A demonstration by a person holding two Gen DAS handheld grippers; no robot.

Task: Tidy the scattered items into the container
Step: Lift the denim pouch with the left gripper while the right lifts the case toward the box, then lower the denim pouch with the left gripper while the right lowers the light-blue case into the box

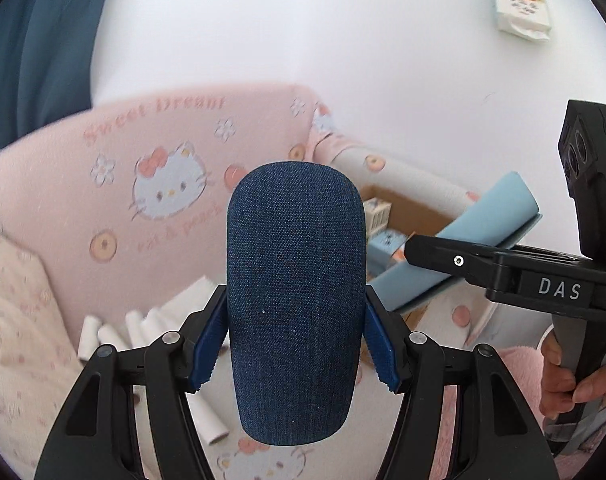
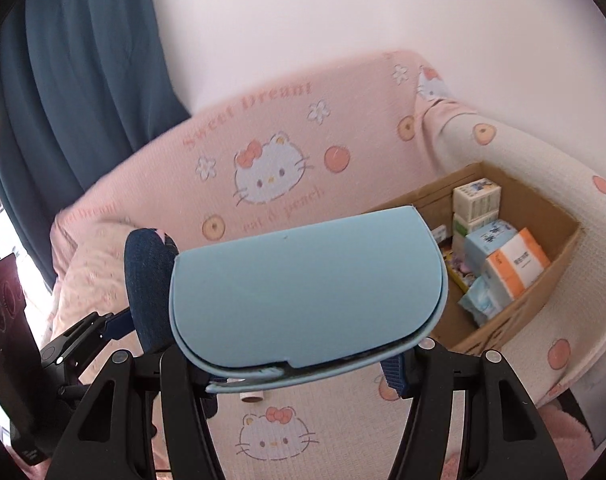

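My left gripper (image 1: 293, 354) is shut on a dark blue denim case (image 1: 295, 296), held upright above the sofa seat; the case also shows in the right wrist view (image 2: 147, 276). My right gripper (image 2: 303, 364) is shut on a light blue flat case (image 2: 307, 284), lifted left of the cardboard box (image 2: 543, 280); the case also shows in the left wrist view (image 1: 475, 236). The box stands on the sofa at the right armrest and holds several tissue packs (image 2: 503, 264) and small cartons (image 2: 476, 196).
The sofa wears a pink Hello Kitty cover (image 2: 271, 168). White paper rolls (image 1: 143, 328) lie on the seat, with another roll (image 2: 251, 396) under the right gripper. A tissue pack (image 1: 519, 0) lies on the white surface behind. A blue curtain (image 2: 83, 80) hangs left.
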